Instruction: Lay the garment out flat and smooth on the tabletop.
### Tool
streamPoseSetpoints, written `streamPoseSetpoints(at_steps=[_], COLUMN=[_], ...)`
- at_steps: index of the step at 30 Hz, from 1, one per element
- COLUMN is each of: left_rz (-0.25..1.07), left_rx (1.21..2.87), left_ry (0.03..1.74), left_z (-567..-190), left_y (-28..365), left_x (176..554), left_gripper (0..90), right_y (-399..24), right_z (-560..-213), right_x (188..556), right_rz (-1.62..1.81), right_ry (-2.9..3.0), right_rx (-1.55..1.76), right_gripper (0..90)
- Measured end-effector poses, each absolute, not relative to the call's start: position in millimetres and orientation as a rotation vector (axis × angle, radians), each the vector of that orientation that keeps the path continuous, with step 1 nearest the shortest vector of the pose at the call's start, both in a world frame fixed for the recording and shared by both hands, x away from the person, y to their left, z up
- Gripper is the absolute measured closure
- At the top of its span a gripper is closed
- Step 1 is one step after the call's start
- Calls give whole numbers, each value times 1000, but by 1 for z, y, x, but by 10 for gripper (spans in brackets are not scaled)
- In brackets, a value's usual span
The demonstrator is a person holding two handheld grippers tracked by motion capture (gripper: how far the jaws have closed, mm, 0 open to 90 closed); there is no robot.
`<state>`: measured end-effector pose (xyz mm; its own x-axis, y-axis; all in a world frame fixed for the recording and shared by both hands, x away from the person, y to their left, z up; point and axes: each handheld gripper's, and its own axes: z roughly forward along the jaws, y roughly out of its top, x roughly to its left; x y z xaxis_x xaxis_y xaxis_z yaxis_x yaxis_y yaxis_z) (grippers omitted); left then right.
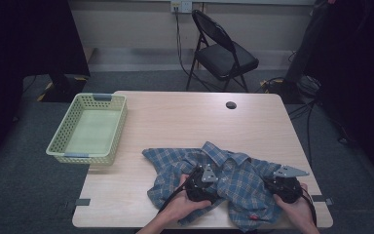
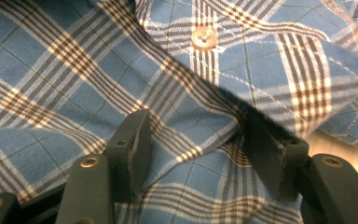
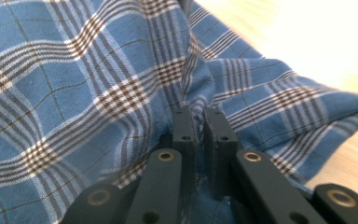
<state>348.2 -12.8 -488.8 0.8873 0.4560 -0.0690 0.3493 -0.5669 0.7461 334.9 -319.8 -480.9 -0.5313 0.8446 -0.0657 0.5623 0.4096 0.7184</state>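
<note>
Plaid shirt (image 3: 98, 88) fold pinched thinly in my right hand-held gripper (image 3: 199, 114) may slip; left hand-held gripper (image 2: 196, 135) gapes wide, gripping nothing.

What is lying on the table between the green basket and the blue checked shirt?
Nothing lies there. In the high view, the stretch of table between the basket and the shirt is bare wood.
</note>
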Motion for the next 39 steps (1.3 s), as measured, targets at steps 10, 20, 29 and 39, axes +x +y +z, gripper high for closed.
streamPoseSetpoints(at_steps=[10, 20, 29, 39], left_rz=[121, 188, 135, 248], left_rx=[2087, 1970, 2082, 2230], left_ry=[617, 777, 890, 860], left_z=[-450, -437, -475, -485], left_y=[34, 119, 127, 113], left_x=[358, 391, 406, 400], left_gripper=[447, 603, 608, 414], right_y=[-328, -327, -327, -327], right_z=[-478, -482, -483, -484], right_x=[335, 336, 336, 336], right_rz=[935, 923, 925, 920], right_ry=[2209, 2219, 2221, 2227], right_rx=[1238, 1231, 1224, 1215], right_gripper=[853, 847, 842, 840])
